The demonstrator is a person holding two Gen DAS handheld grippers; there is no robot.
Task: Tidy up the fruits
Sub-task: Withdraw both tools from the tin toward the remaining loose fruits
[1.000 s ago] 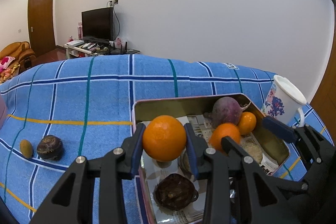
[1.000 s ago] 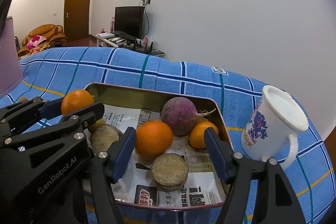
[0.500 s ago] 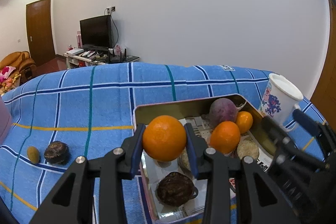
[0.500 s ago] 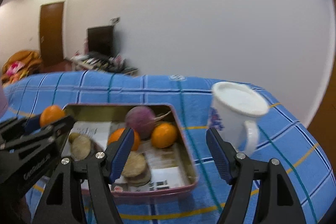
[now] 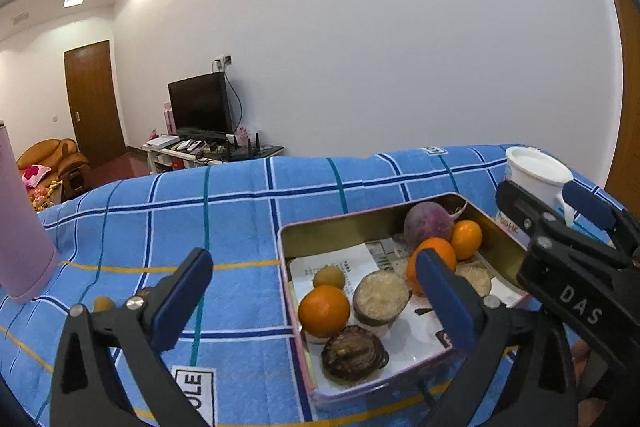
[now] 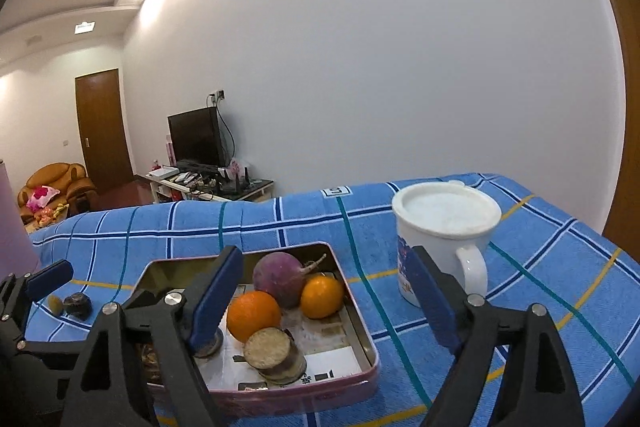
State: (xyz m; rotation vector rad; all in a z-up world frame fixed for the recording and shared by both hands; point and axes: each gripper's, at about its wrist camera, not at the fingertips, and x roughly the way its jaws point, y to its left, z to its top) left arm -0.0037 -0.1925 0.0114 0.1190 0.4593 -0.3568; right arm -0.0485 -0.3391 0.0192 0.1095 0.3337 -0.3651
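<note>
Fingers (image 5: 182, 293) spread wide, round glossy orange (image 5: 324, 310) in tin (image 5: 500, 233)

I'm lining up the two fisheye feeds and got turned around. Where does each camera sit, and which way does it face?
Left wrist: behind the open left tool, facing the tin, orange and blue cloth; right tool at right.
Right wrist: behind the open right tool, facing the tin and white mug; left tool at left.
Shared: tin, purple root, mug, TV.
</note>
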